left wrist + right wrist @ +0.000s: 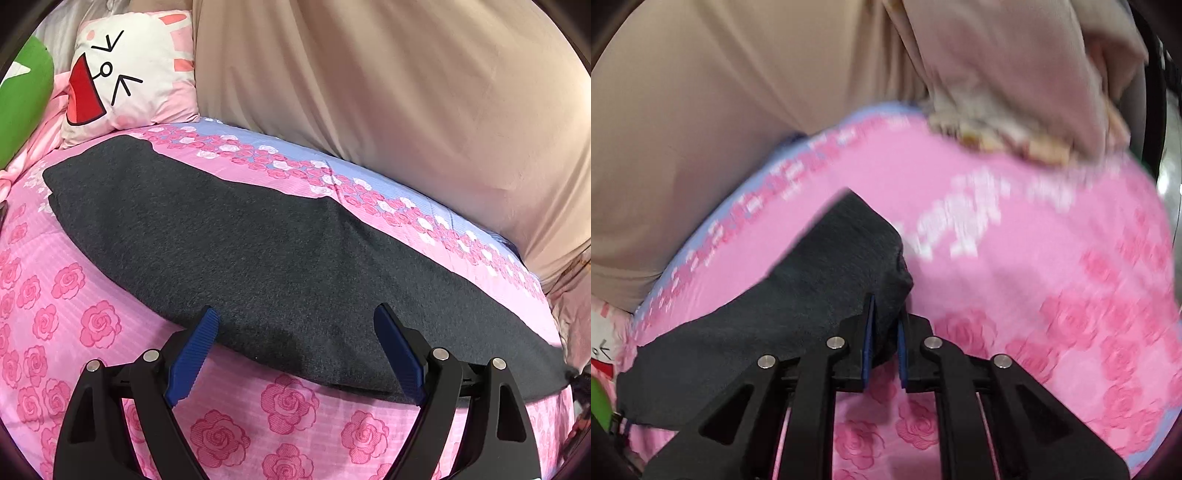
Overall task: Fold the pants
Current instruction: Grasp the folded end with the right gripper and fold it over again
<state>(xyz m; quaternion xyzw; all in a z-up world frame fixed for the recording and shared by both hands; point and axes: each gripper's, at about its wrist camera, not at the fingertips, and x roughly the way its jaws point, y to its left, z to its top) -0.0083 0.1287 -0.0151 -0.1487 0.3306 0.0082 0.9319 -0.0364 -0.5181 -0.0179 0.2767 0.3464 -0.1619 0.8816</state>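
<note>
Right now my right gripper (pixel 884 328) pinches one end of the pants (pixel 236 236), low centre of its frame, ready to lift it over; the left gripper (pixel 295 350) hovers wide open at their near edge on the bed (pixel 74 295).

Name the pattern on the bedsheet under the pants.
Pink roses on a pink bedsheet, clearest in the left wrist view.

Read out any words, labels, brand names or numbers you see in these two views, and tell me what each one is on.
None: no readable text in either view.
The pillow bears only a drawn cartoon face, no letters.
The dark pants show no label or tag.
The rose-print bedsheet has pattern only; it is blurred in the right wrist view.
</note>
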